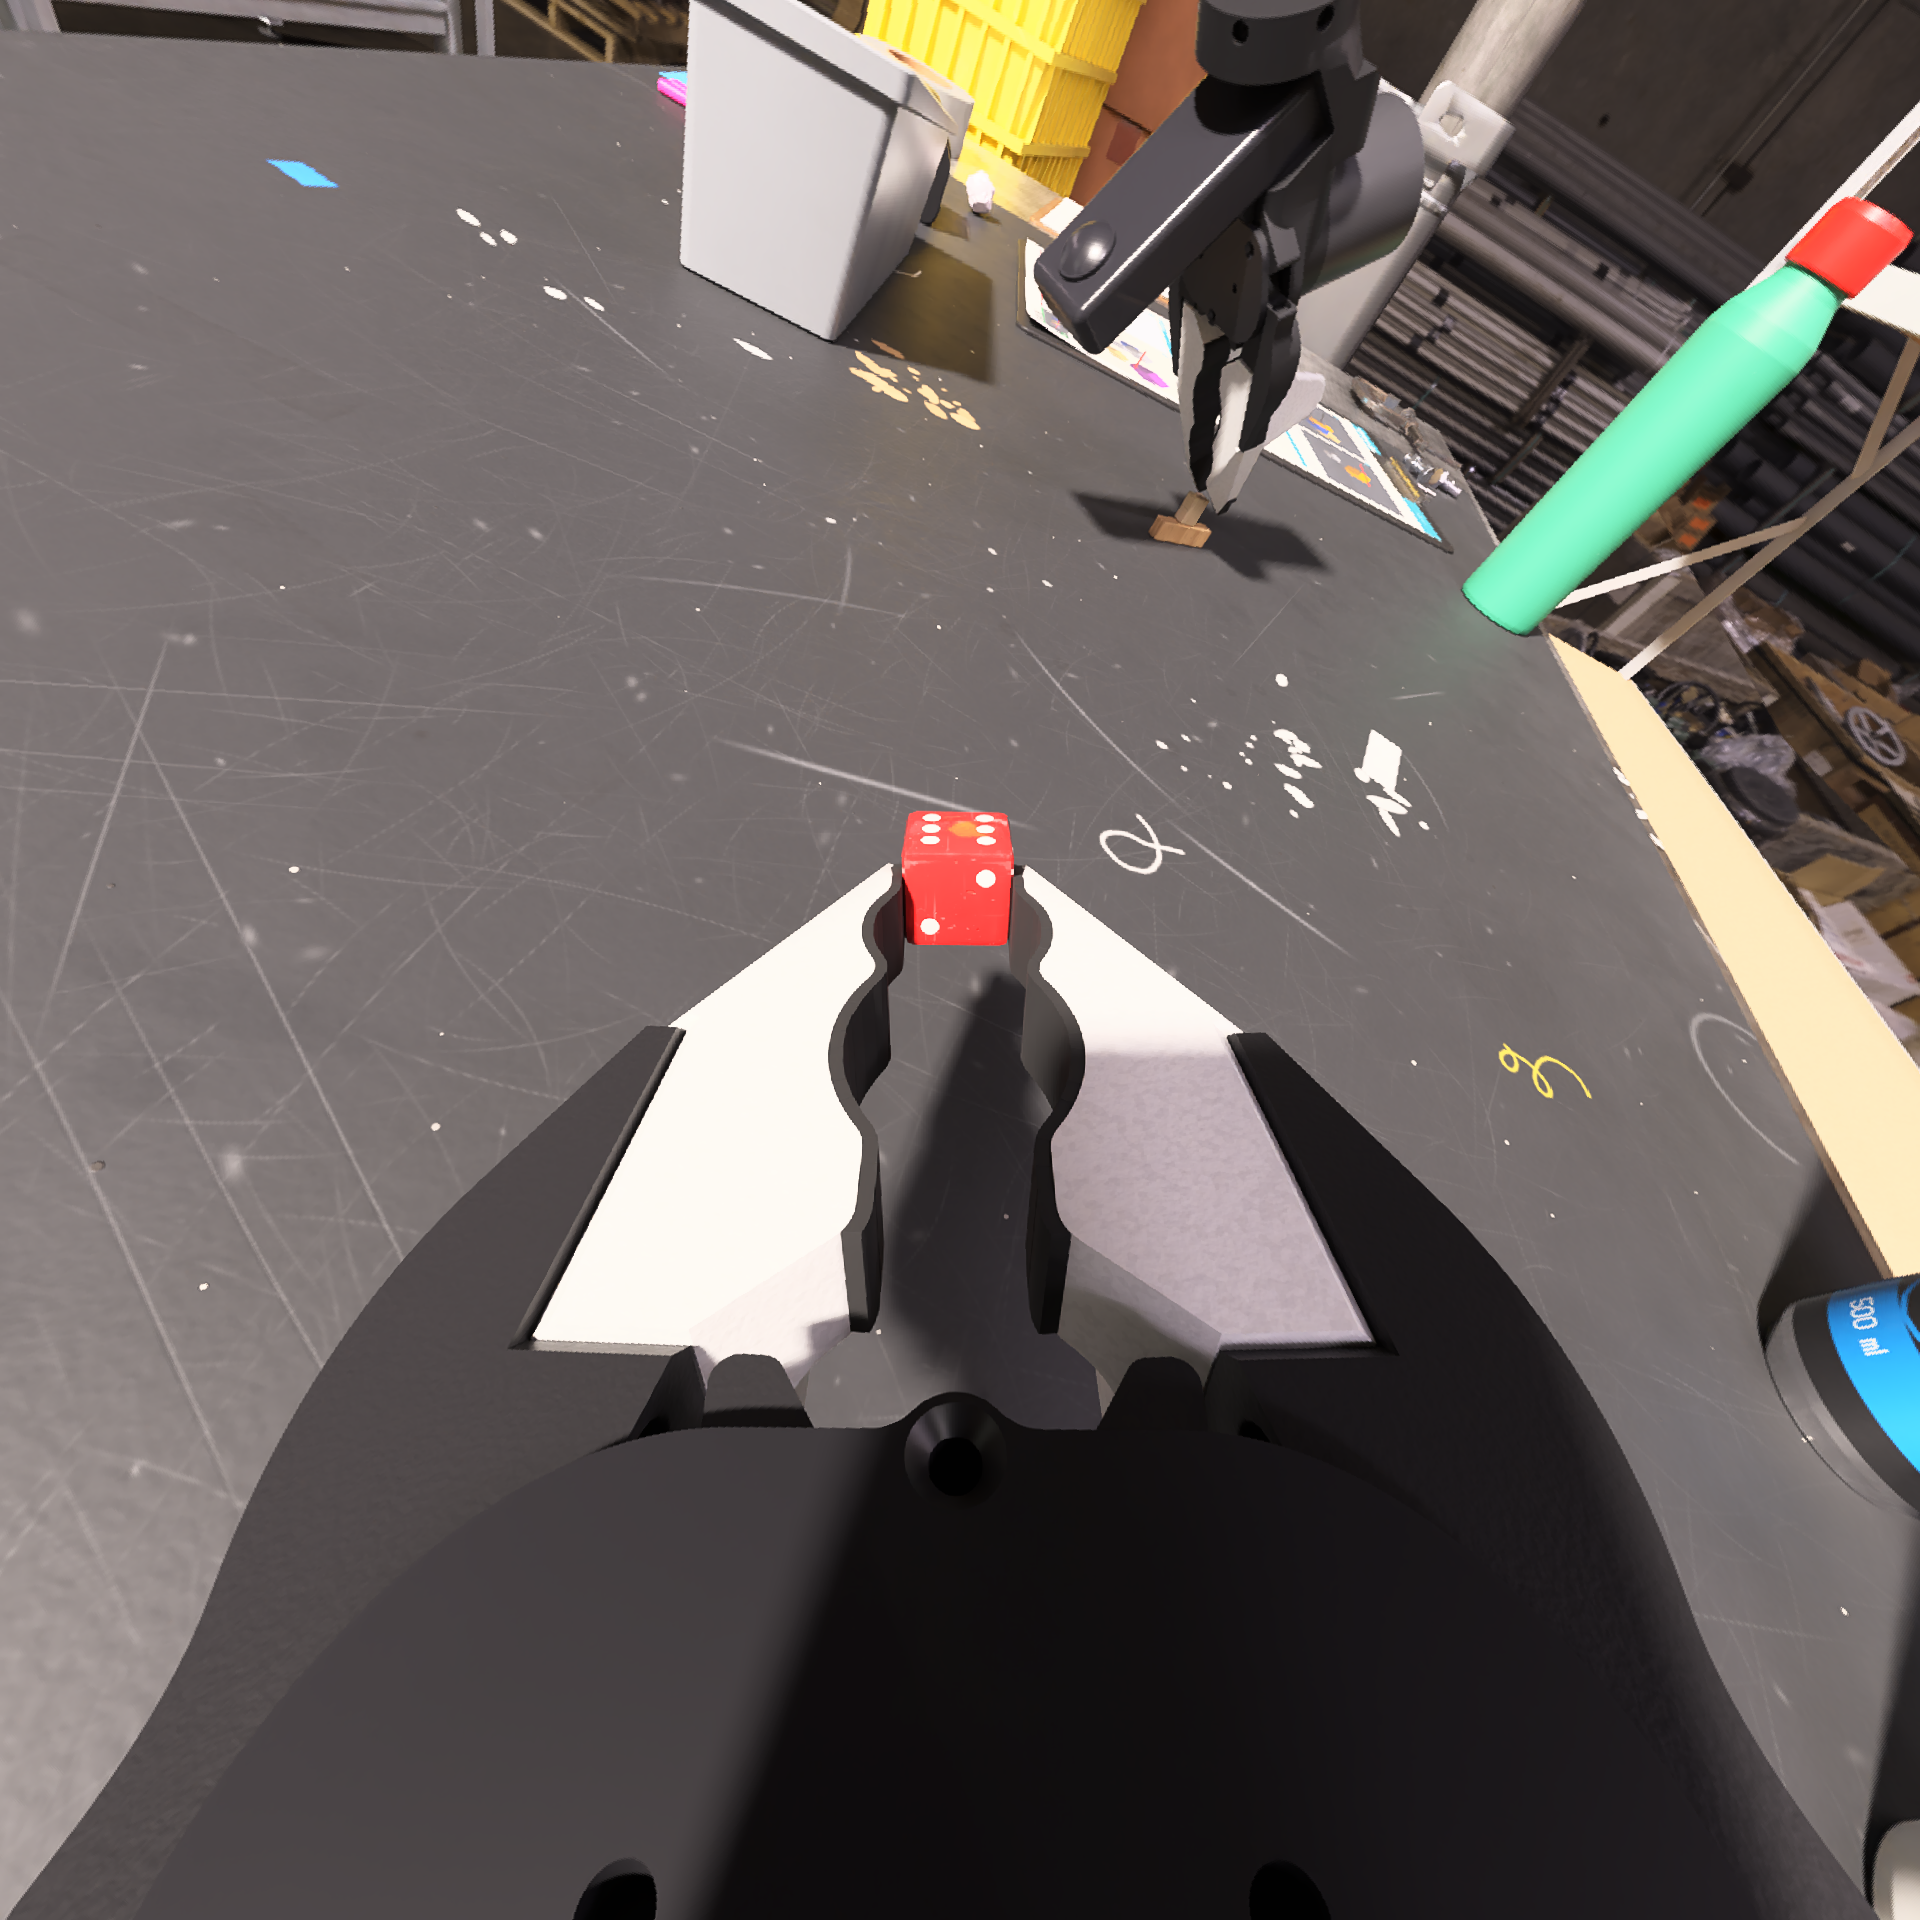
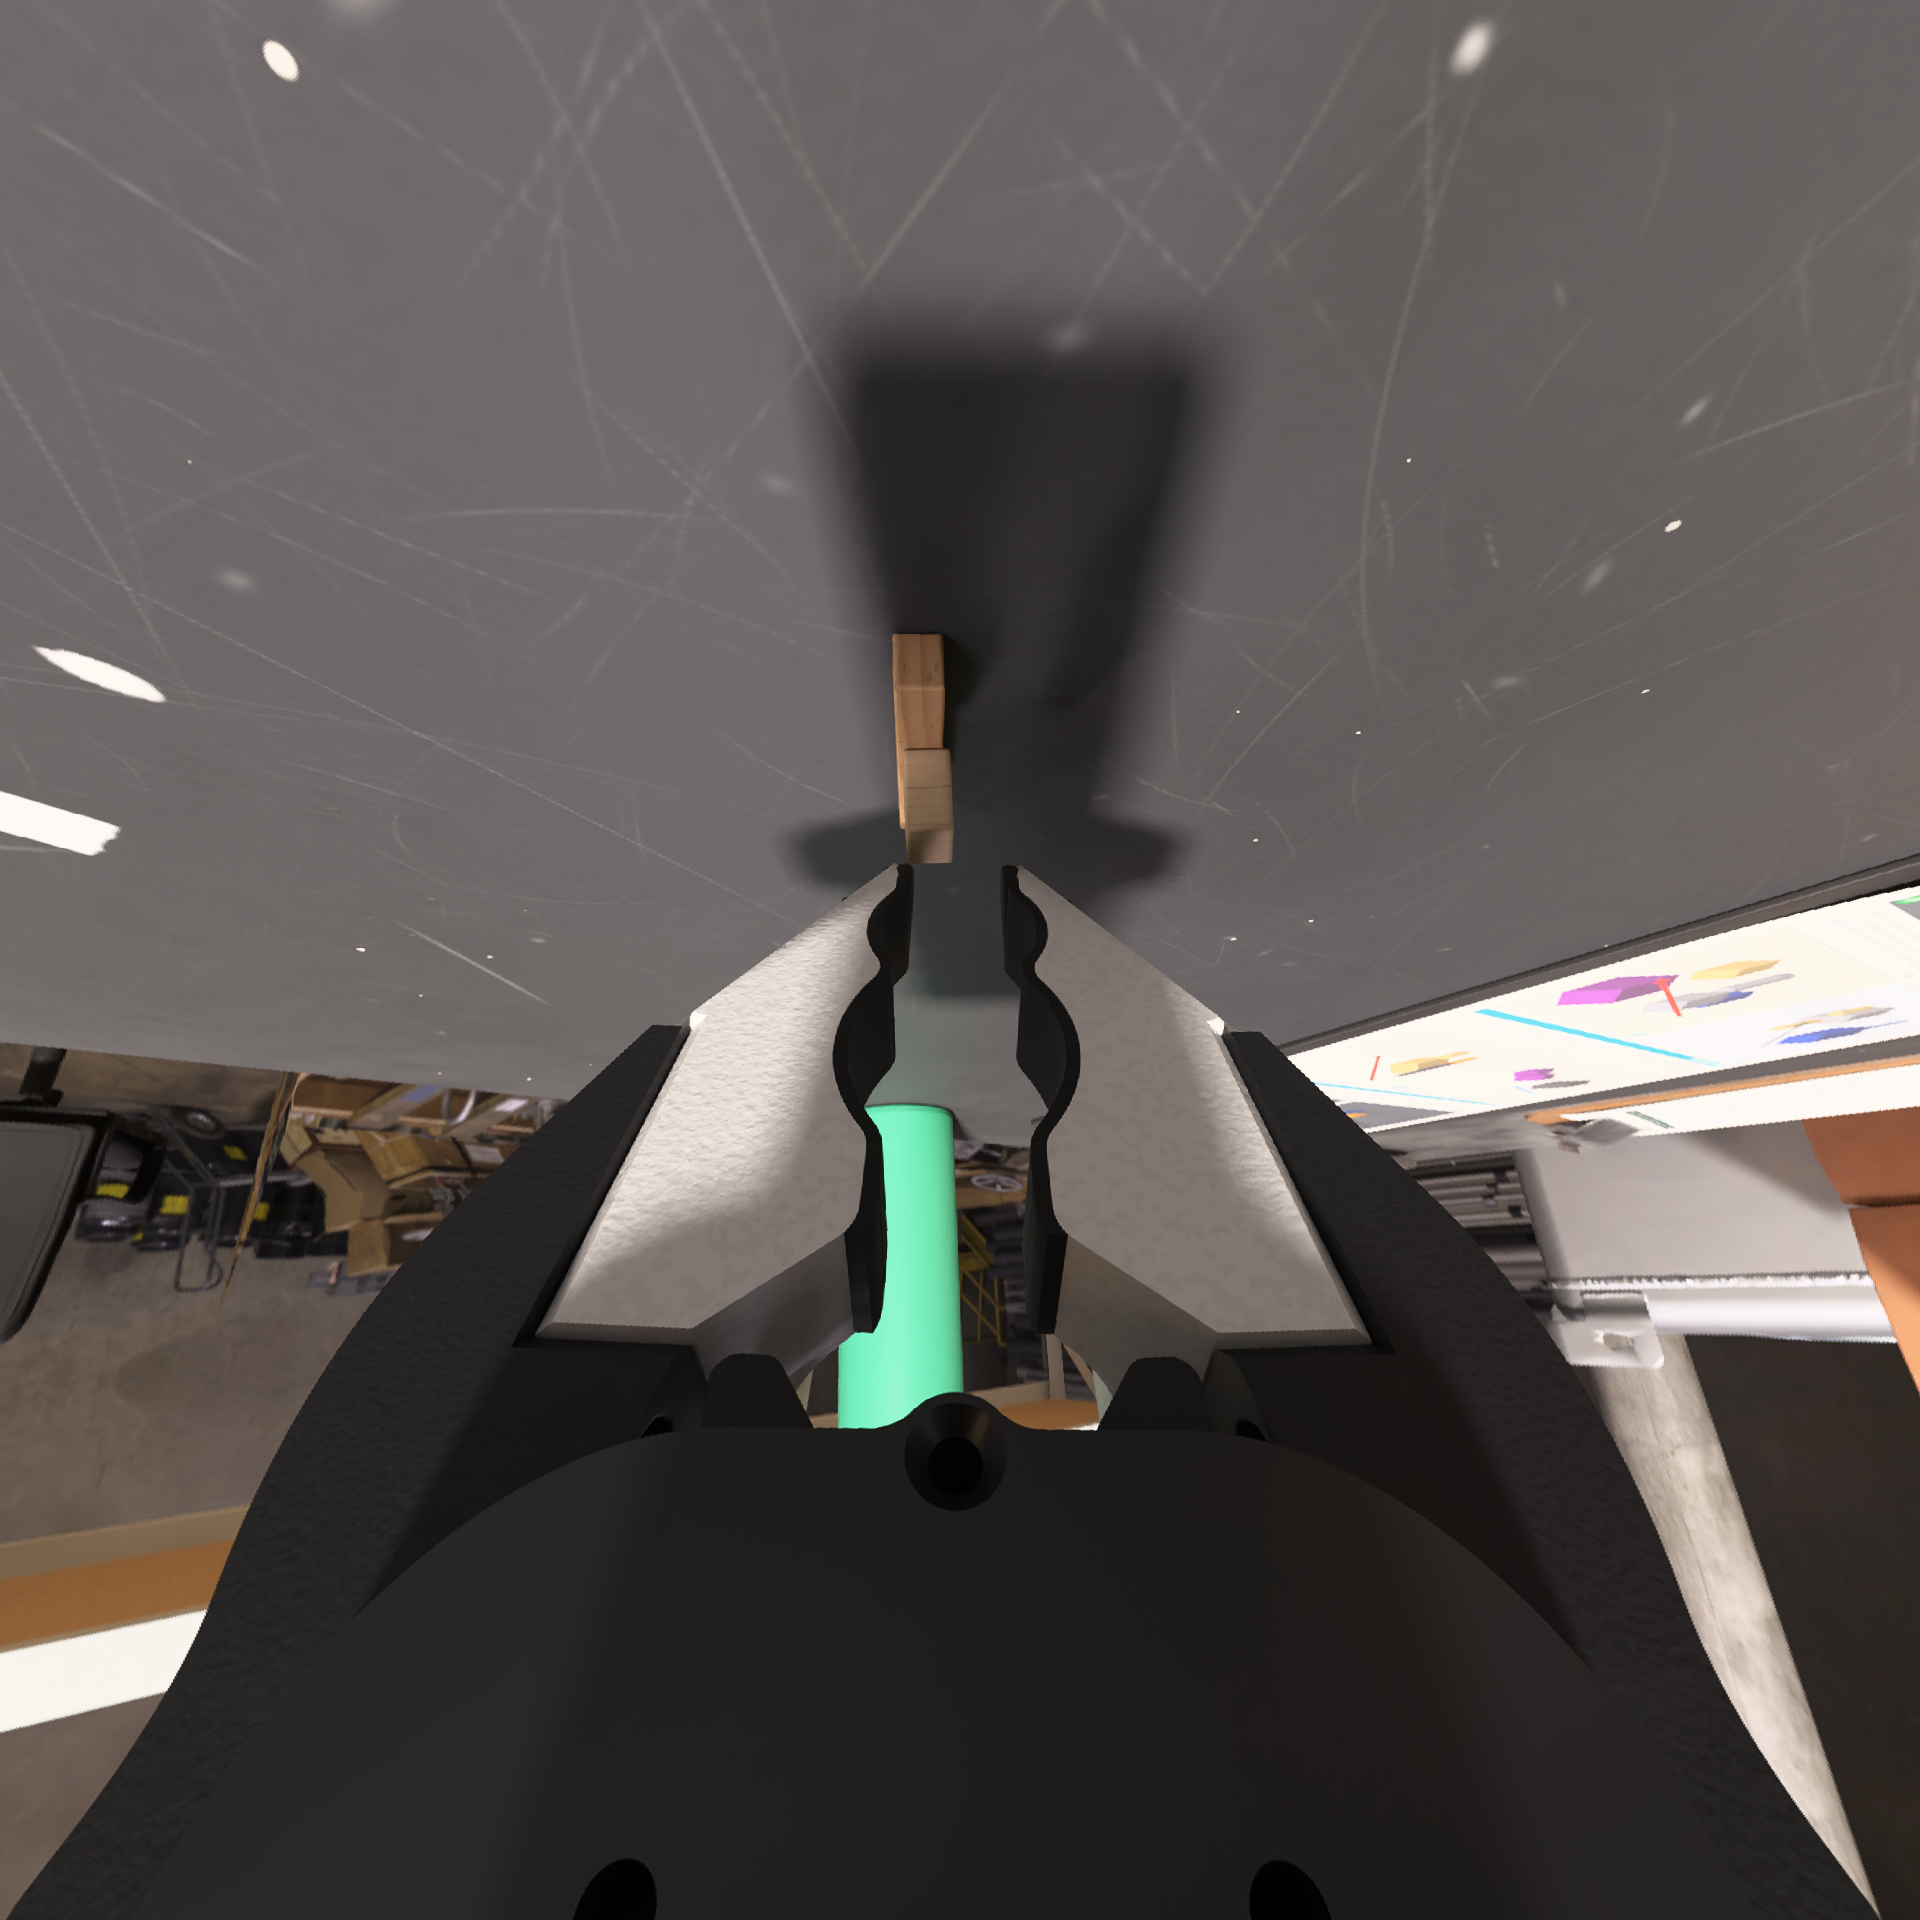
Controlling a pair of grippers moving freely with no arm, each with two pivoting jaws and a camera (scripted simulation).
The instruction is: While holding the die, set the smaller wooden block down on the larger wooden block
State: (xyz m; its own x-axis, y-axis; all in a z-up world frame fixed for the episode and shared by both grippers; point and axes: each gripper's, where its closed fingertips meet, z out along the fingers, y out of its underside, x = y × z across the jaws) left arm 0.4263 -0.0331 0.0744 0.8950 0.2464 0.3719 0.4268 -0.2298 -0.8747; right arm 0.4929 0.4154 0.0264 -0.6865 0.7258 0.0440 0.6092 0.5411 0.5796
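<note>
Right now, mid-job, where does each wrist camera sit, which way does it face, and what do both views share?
Left wrist view: on the left gripper, looking along its fingers across the dark table; its fingers pinch the red die, with the right gripper farther off.
Right wrist view: on the right gripper, tipped toward the table; its open fingers sit just short of the smaller block, which rests against the larger block.
Shared: both blocks, the table, the green bottle.
</note>
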